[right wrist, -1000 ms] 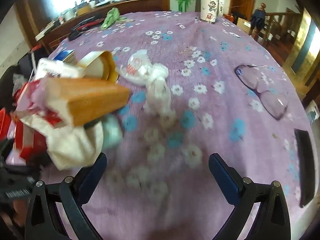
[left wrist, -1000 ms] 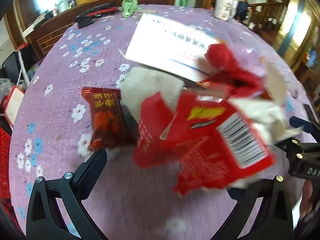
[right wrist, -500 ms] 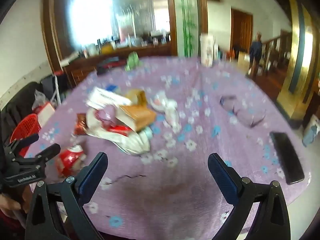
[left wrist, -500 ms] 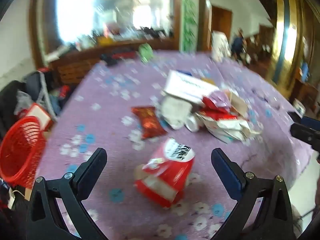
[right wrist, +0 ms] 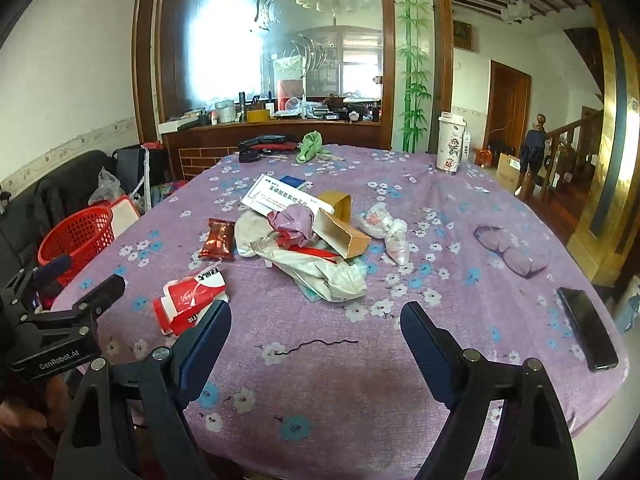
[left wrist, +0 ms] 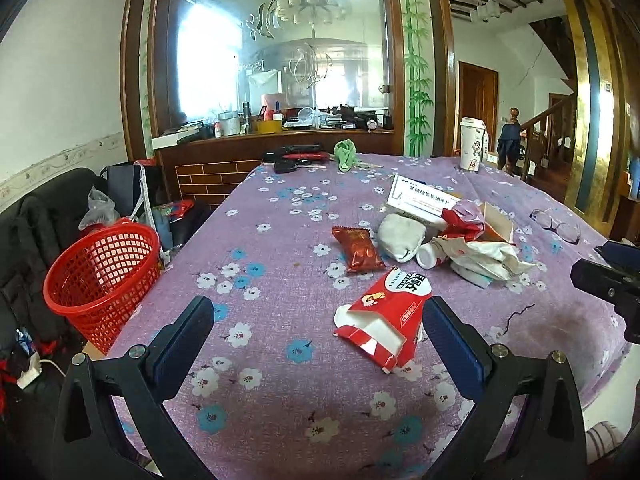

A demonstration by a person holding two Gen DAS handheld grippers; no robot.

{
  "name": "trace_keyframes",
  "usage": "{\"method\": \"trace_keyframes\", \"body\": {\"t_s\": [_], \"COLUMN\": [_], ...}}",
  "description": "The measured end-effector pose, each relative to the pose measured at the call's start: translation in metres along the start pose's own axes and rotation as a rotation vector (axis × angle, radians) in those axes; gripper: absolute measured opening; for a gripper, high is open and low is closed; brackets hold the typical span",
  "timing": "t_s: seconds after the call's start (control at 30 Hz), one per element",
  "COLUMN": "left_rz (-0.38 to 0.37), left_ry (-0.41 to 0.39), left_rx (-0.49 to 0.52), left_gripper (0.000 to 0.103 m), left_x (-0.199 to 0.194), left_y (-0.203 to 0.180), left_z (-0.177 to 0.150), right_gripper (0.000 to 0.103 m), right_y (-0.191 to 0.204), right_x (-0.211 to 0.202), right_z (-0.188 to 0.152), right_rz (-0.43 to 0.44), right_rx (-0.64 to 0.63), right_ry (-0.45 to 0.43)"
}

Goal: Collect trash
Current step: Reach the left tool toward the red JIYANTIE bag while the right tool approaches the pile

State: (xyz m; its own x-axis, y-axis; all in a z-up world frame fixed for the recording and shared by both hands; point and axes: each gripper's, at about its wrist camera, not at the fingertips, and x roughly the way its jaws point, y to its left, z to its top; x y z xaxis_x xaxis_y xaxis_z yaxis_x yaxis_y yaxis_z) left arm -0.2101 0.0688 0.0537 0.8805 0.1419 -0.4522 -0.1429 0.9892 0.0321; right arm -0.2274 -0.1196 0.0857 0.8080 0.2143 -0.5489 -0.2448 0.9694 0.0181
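Trash heap [right wrist: 312, 248] and red carton [left wrist: 384, 312] lie on the counter [left wrist: 280, 360]; red basket [left wrist: 100, 272] beside it looks empty. Left gripper [left wrist: 316, 340] fingers wide, empty; right gripper [right wrist: 316, 340] closing on nothing. Collection barely begun

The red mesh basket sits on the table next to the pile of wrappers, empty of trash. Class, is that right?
Not quite. The left wrist view shows the red mesh basket standing off the table, beside its left edge, not next to the pile of wrappers. It does look empty.

White walls, a wood-framed glass partition [left wrist: 280, 52], bamboo-painted pillar [left wrist: 416, 60], bright backlight.
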Motion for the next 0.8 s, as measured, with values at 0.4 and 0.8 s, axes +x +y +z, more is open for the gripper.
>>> {"method": "trace_keyframes", "body": {"t_s": [0.4,0.8], "left_rz": [-0.004,-0.005], "left_ry": [0.031,0.045], "left_rx": [0.031,0.043], "left_gripper": [0.103,0.103], "left_x": [0.006,0.009], "left_y": [-0.008,-0.006], "left_z": [-0.002,-0.003], "right_gripper": [0.089,0.089], "right_y": [0.005,0.008], "right_x": [0.012,0.016], "right_z": [-0.006,-0.01], "right_rz": [-0.041,-0.067], "right_rx": [-0.047,-0.073], "right_ry": [0.036,0.046]}}
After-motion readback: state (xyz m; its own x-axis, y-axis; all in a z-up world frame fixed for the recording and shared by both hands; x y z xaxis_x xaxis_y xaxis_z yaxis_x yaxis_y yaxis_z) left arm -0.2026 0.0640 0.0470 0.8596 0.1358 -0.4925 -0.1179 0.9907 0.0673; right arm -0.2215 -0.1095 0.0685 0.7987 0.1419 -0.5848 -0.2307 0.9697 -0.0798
